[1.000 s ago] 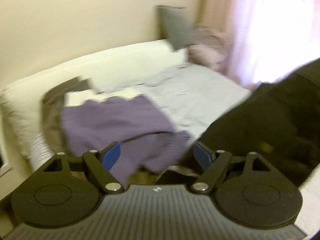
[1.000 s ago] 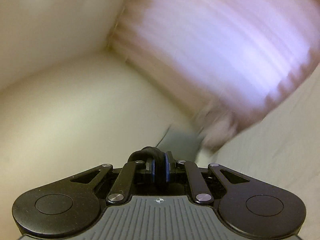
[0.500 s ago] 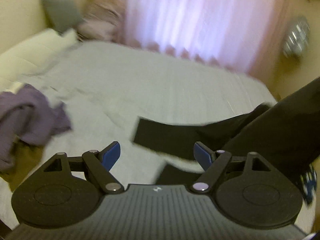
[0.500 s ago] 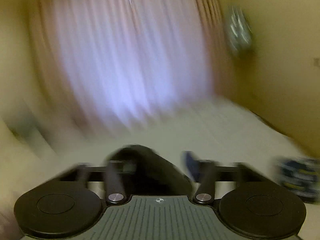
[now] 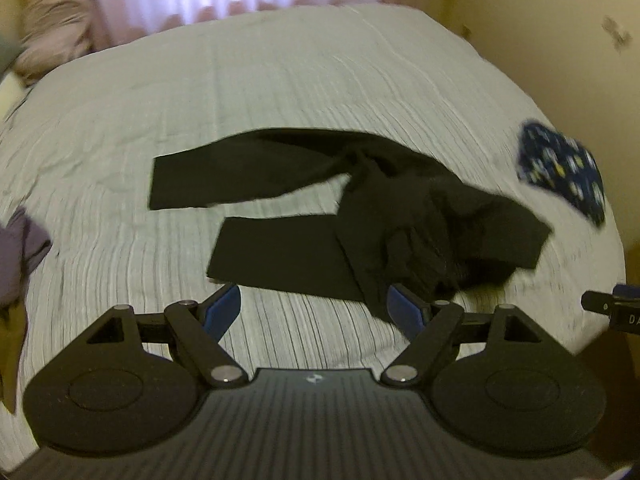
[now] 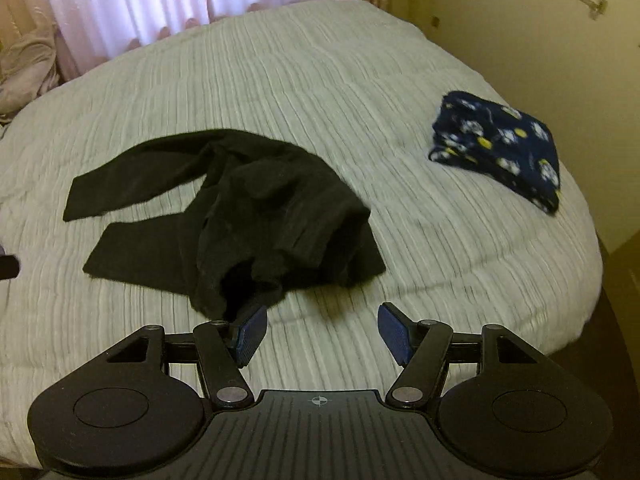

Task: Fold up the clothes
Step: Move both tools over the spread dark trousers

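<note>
A black pair of trousers lies crumpled on the pale ribbed bedspread, both legs stretched to the left and the waist bunched at the near right. My left gripper hangs open above the near edge of a trouser leg, nothing between its blue pads. My right gripper is open too, just in front of the bunched waist, with bare bedspread between its fingers. The tip of the right gripper shows at the right edge of the left wrist view.
A folded dark blue patterned garment rests near the bed's right edge. A purple garment lies at the left edge. Pink curtains and a rumpled pink cloth stand behind the bed; a yellow wall runs along the right.
My right gripper was shut on the black trousers, opened and let them drop onto the bed. Both grippers swung from the wall and pillows round and down onto the bedspread.
</note>
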A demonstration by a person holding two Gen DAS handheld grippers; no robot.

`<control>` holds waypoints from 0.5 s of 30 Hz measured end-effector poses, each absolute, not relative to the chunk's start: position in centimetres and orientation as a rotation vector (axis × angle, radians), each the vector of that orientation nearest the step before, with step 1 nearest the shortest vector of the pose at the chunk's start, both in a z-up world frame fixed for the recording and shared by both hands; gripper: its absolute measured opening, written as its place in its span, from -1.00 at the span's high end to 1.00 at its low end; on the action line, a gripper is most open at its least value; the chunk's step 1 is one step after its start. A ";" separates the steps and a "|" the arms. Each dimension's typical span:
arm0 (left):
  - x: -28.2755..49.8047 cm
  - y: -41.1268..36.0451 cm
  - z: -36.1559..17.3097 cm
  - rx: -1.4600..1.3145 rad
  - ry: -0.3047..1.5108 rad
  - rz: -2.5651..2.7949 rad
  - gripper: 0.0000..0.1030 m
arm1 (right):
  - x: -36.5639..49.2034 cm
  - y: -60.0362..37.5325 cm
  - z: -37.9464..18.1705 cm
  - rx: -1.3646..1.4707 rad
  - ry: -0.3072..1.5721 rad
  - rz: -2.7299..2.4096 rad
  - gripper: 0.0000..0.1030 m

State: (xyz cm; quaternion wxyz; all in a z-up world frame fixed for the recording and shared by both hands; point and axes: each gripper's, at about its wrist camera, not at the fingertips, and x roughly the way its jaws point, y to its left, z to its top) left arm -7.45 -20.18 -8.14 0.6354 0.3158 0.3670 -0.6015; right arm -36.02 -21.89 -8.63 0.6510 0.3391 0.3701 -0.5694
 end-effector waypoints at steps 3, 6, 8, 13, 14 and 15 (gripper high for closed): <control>-8.0 -19.6 -8.3 0.760 0.829 -1.414 -0.52 | -34.9 -20.3 -8.3 0.776 0.833 -1.305 -0.26; -8.2 -18.7 -8.6 0.800 0.822 -1.430 -0.52 | -33.7 -18.7 -8.5 0.783 0.823 -1.326 -0.26; -8.1 -18.1 -8.9 0.813 0.818 -1.436 -0.52 | -33.3 -17.3 -8.8 0.788 0.821 -1.332 -0.26; -7.8 -16.6 -9.6 0.824 0.822 -1.437 -0.52 | -33.0 -14.7 -9.9 0.792 0.840 -1.340 -0.26; -7.8 -16.3 -9.6 0.825 0.824 -1.440 -0.52 | -33.0 -14.4 -10.0 0.794 0.838 -1.340 -0.26; -7.7 -16.0 -9.7 0.826 0.822 -1.443 -0.52 | -33.0 -14.2 -10.0 0.796 0.837 -1.340 -0.26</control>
